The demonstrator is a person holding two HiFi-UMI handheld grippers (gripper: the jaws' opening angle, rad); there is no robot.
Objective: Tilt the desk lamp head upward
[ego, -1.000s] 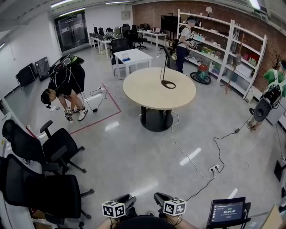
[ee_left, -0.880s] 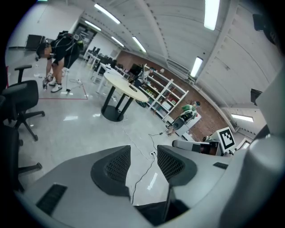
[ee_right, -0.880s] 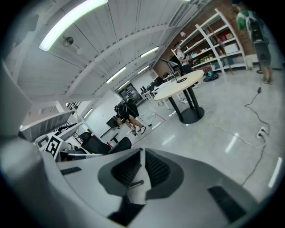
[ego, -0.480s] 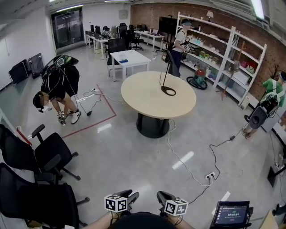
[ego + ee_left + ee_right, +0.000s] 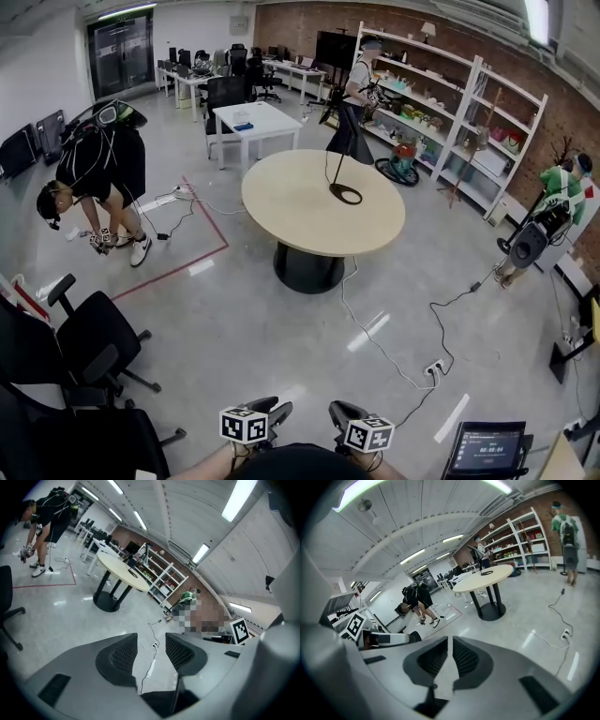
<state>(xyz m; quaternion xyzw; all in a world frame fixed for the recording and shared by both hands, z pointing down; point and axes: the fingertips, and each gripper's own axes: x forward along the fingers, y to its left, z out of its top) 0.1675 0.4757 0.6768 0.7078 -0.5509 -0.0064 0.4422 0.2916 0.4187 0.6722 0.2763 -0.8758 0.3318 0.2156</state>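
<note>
The desk lamp [image 5: 339, 176], a thin black stem on a ring base, stands on the round beige table [image 5: 291, 206] far ahead across the floor. It also shows small in the left gripper view [image 5: 132, 564] and in the right gripper view [image 5: 483, 566]. Both grippers hang low at the head view's bottom edge, far from the lamp. My left gripper [image 5: 270, 411] [image 5: 151, 641] is open, and bare floor shows between its pads. My right gripper [image 5: 339, 413] [image 5: 451, 646] is shut with nothing in it.
Black office chairs [image 5: 80, 342] crowd the left. A power strip [image 5: 433, 367] and cables [image 5: 375, 328] cross the floor between me and the table. A screen on a stand [image 5: 483, 448] is at the bottom right. A person bends over at the left [image 5: 94, 169]; others stand by the shelves [image 5: 354, 89] and at the right [image 5: 558, 192].
The view has moved forward toward the round table, which sits a little nearer and more central. The chairs have slid down and to the left. Both grippers keep their place at the bottom edge.
</note>
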